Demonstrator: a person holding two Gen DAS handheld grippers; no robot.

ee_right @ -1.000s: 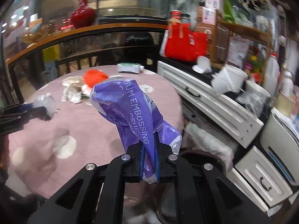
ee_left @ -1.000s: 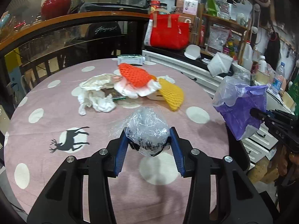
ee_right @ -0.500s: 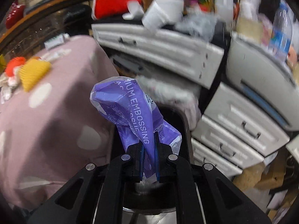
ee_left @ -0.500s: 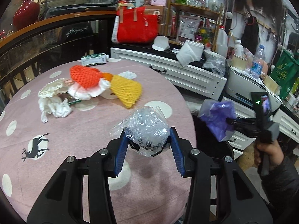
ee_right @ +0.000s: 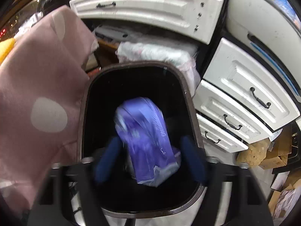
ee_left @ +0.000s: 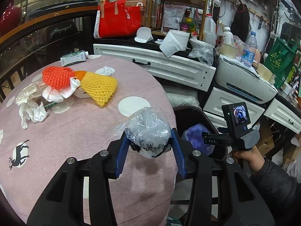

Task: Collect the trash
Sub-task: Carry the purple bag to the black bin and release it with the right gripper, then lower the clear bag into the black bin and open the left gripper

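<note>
My left gripper (ee_left: 149, 146) is shut on a crumpled clear plastic bag (ee_left: 148, 131) above the right edge of the pink round table (ee_left: 75, 128). My right gripper (ee_right: 148, 162) is open above the black trash bin (ee_right: 190, 101). The purple plastic wrapper (ee_right: 146, 139) is loose between its spread blue fingers (ee_right: 107, 158), blurred, over the bin's mouth. In the left wrist view the right gripper (ee_left: 207, 140) hangs over the bin (ee_left: 190, 113) with the purple wrapper (ee_left: 195, 139) below it. Orange foam net (ee_left: 56, 77), yellow foam net (ee_left: 99, 88) and white tissues (ee_left: 32, 109) lie on the table.
White drawer cabinets (ee_right: 244, 94) stand right of the bin, a white cabinet (ee_left: 156, 64) behind it. A printer (ee_left: 244, 81), bottles and a red bag (ee_left: 118, 20) sit on the counters. A small box (ee_left: 74, 57) lies at the table's far edge. Cardboard (ee_right: 272, 156) lies on the floor.
My right gripper swung from the table down over the bin and opened, letting go of the purple wrapper. My left gripper moved right toward the table edge, still holding the clear bag.
</note>
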